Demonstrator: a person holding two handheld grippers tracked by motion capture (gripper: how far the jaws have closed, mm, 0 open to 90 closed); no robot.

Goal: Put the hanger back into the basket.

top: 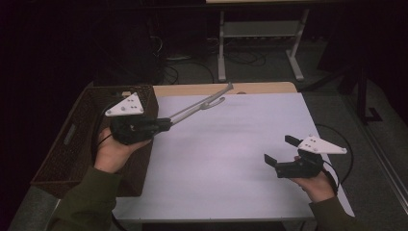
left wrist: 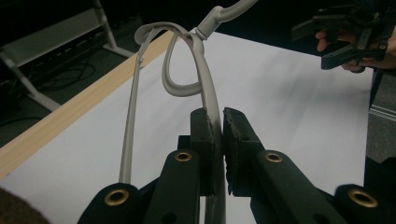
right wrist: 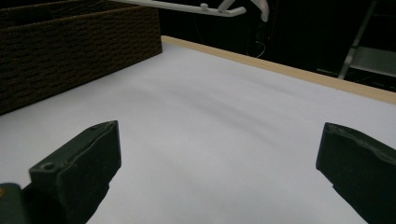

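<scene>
The left gripper (top: 163, 125), at the left centre of the high view, is clenching on a grey clothes hanger (top: 202, 105). In the left gripper view, the two black pads (left wrist: 205, 130) are pressing against one curved arm of the hanger (left wrist: 208, 100), low in the centre of the frame. The grip is sitting near one end of the hanger, so the rest of it is projecting up and to the right, with the hook end (top: 226, 88) reaching toward the wooden table edge (top: 260, 88) at the upper centre of the frame. Holding at one end is probably leaving the hanger's far portion free for the other gripper, though this is a judgement.

The hanger is being carried clear of the white table surface (top: 231, 154), not resting on it. It is lying just to the right of the brown woven basket (top: 62, 144), which is occupying the left side of the high view. This suggests that the basket is the source or destination of the hanger; which one cannot be told.

The right gripper (top: 281, 151), at the lower right of the high view, is standing released. In the right gripper view, its jaws are spread wide at the bottom corners with only bare table between them. It is hovering low over the table, well apart from the hanger, apparently waiting in reserve.
</scene>
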